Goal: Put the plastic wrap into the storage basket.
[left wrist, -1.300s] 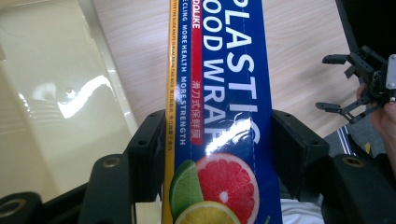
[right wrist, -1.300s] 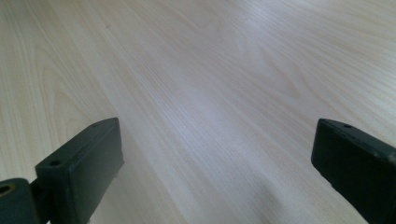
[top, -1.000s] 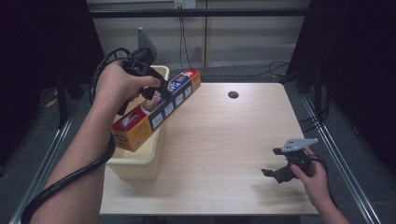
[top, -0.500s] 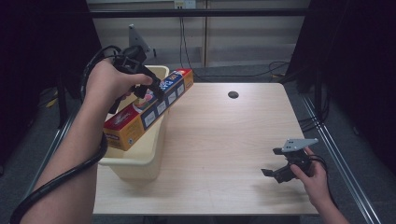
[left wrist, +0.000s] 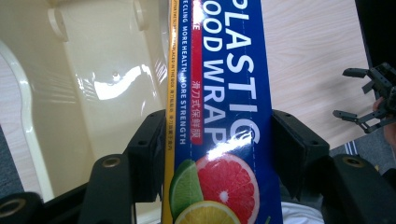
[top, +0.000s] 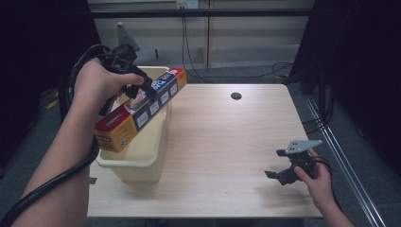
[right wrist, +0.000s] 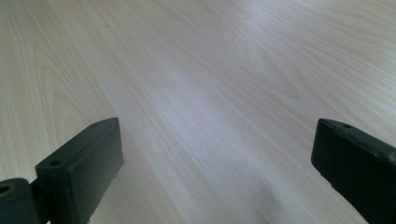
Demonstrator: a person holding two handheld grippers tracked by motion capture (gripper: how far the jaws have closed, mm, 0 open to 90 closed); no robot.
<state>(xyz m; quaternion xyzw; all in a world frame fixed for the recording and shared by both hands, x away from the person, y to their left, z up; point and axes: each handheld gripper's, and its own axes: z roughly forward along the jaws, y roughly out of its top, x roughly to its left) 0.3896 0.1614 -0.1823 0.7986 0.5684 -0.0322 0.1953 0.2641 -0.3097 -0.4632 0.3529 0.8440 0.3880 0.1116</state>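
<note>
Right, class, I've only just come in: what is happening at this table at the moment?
A person works with a gripper in each hand. The left gripper is shut on a long box of plastic wrap, holding it tilted above a cream plastic bin at the table's left edge. The right gripper rests open and empty over bare wood near the table's right front corner.

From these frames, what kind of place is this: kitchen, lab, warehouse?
Probably a lab data-collection station, not a kitchen: a bare light wooden table ringed by dark curtains, loose black cables on the floor, and hand-held black tongs carrying a camera.
</note>
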